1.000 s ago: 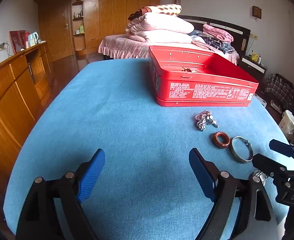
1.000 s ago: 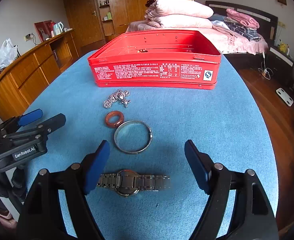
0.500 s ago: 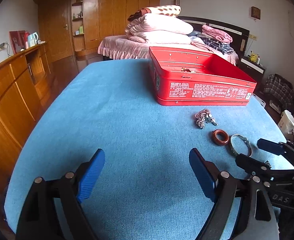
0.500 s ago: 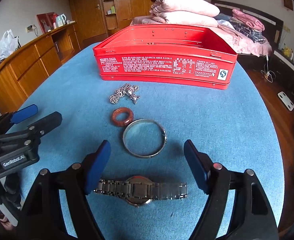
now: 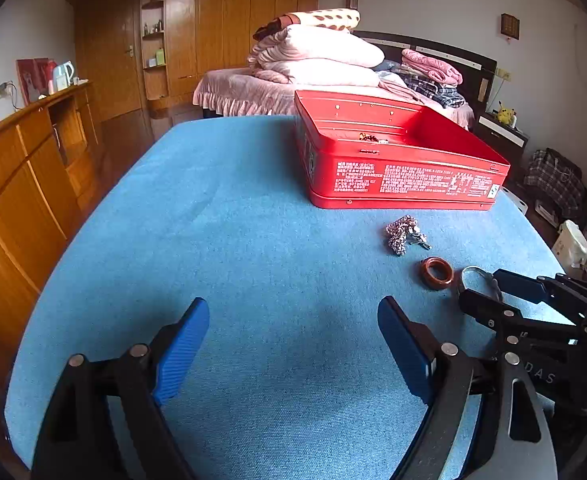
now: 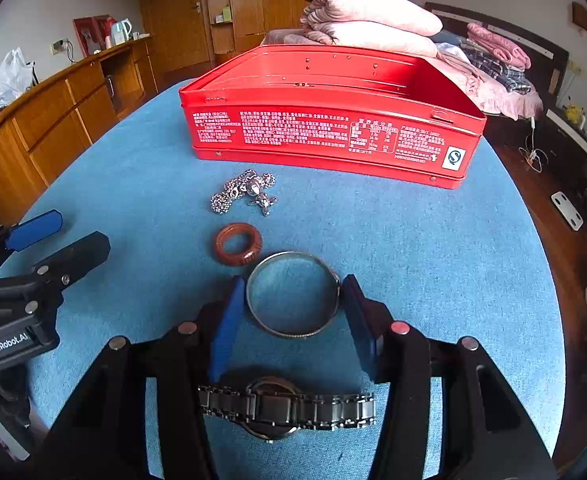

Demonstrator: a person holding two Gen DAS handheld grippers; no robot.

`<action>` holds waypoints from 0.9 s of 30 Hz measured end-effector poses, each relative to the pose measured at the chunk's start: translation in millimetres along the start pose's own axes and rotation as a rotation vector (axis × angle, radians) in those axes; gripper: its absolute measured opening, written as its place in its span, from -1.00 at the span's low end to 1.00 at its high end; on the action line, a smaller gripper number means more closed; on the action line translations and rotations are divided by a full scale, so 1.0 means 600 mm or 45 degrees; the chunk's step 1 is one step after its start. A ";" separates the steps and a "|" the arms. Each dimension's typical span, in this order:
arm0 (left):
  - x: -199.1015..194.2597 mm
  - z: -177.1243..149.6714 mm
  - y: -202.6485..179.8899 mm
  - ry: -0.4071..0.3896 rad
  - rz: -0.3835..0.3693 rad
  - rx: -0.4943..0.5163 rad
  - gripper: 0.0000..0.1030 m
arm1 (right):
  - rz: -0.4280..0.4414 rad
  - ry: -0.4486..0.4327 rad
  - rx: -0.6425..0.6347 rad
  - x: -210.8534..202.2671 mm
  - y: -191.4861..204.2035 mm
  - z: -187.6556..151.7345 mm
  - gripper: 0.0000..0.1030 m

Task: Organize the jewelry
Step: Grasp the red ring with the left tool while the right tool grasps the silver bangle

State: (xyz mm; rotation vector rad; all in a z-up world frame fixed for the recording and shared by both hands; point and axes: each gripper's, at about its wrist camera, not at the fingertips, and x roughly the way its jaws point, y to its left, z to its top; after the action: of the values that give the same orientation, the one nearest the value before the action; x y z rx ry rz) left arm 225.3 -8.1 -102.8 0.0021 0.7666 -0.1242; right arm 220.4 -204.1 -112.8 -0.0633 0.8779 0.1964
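Observation:
A silver bangle [image 6: 293,295] lies on the blue table between the pads of my right gripper [image 6: 293,316], whose jaws have closed to its two sides. A metal watch [image 6: 285,406] lies under that gripper. A red-brown ring [image 6: 238,243] and a silver bead necklace [image 6: 245,193] lie beyond, in front of the open red tin [image 6: 333,136]. My left gripper [image 5: 293,344] is open and empty over bare table; the ring [image 5: 436,273], the necklace [image 5: 403,234] and the tin [image 5: 397,176] show in its view, with the right gripper [image 5: 493,292] over the bangle.
A small piece of jewelry [image 5: 369,138] lies inside the tin. The table's right edge [image 6: 549,280] drops to a wooden floor. A wooden cabinet [image 5: 21,168] stands left, a bed with folded bedding [image 5: 317,60] behind.
My right gripper moved forward past the watch and narrowed its jaws around the silver bangle. My left gripper stayed open and still.

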 end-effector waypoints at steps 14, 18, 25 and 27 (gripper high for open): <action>0.031 0.016 -0.107 0.055 -0.141 0.062 0.63 | -0.062 -0.060 0.158 -0.048 -0.105 -0.021 -0.07; 0.045 0.024 -0.130 0.071 -0.156 0.055 0.49 | -0.053 -0.071 0.181 -0.051 -0.125 -0.028 -0.07; 0.071 0.028 -0.149 0.126 -0.151 0.048 0.07 | -0.026 -0.088 0.215 -0.053 -0.146 -0.039 -0.06; 0.072 0.029 -0.152 0.127 -0.146 0.054 -0.12 | -0.021 -0.092 0.223 -0.053 -0.152 -0.038 -0.06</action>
State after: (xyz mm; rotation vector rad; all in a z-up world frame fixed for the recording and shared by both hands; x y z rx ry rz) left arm 258.0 -104.3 -116.4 0.0044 0.8640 -0.2508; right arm 201.2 -301.3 -105.4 0.0990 0.8196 0.1056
